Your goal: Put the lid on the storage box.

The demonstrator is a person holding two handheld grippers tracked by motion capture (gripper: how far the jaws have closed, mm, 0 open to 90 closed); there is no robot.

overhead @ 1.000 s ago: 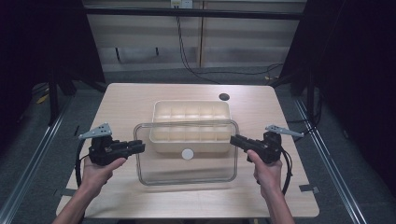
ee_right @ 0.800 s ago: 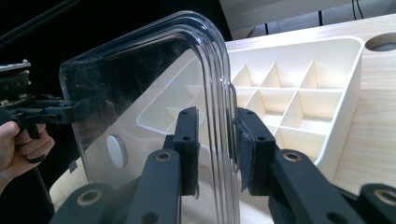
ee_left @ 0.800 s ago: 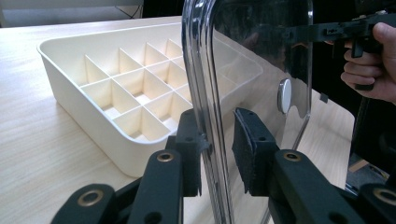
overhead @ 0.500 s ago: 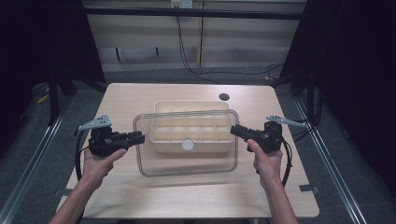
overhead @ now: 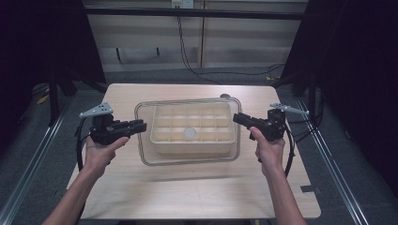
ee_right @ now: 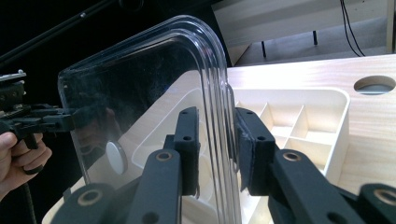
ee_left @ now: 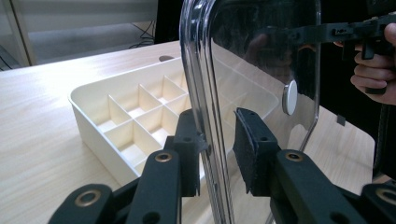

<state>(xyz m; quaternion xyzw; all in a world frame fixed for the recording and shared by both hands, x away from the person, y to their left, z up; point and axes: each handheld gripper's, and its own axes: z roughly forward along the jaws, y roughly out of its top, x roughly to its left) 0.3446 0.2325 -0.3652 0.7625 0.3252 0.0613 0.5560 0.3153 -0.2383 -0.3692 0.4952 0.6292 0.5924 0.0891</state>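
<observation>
Here we hold the clear lid (overhead: 187,161) level above the tray (overhead: 162,138), long axis spanning between left gripper (overhead: 141,125) and right gripper (overhead: 237,117), each pinching one short edge.

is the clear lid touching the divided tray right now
Apart. The left gripper view shows the clear lid held up off the divided tray with open space between them.

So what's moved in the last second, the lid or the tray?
The clear lid, carried between the left gripper and the right gripper, has travelled away from the person and now hangs over the divided tray; a second ago it overlapped only the tray's near edge. Both grippers moved forward with it, edges still between their fingers. The tray stayed put on the table.
</observation>
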